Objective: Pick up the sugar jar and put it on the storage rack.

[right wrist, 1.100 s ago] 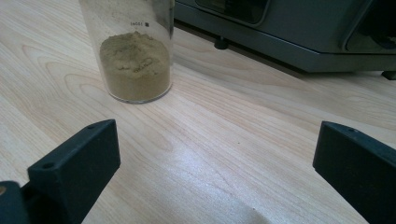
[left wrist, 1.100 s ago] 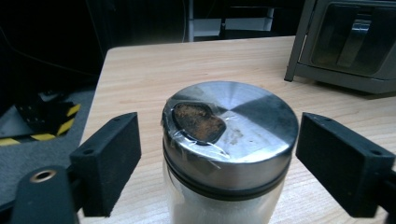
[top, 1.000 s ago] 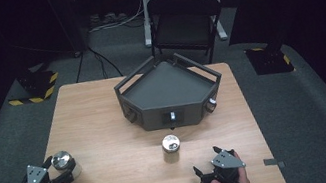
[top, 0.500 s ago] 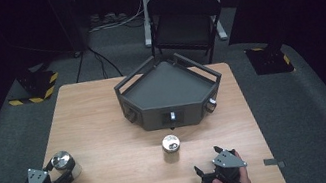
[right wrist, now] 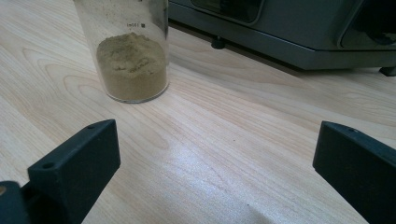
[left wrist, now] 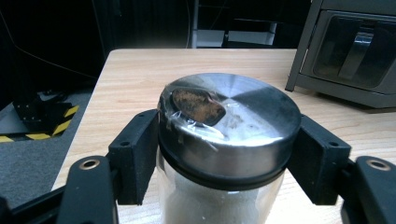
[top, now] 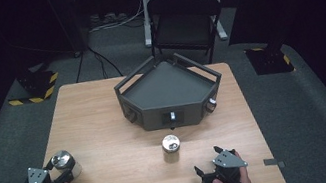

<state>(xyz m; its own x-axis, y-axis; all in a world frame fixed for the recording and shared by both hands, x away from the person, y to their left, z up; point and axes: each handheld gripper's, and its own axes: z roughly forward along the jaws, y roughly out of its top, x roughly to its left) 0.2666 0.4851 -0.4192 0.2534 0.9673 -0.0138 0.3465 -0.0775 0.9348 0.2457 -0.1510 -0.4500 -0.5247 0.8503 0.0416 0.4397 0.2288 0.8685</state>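
Observation:
A glass jar (top: 63,161) with a steel lid (left wrist: 229,121) and white powder inside stands at the table's front left. My left gripper (top: 63,168) has just been closing, and its pads (left wrist: 135,154) now press the jar from both sides just under the lid. A second jar (top: 172,146), holding tan powder (right wrist: 133,60), stands in the middle of the table. My right gripper (top: 207,161) rests at the front right, open, with bare wood between its jaws (right wrist: 215,172); the tan jar lies ahead of it and to the left.
A dark grey five-sided appliance (top: 168,90) sits at the back middle of the wooden table (top: 103,112); its front panel shows in the left gripper view (left wrist: 355,51). A folding chair (top: 184,21) stands beyond the table.
The left gripper's jaws have drawn in onto the white-powder jar. The right gripper and the tan jar have stayed put.

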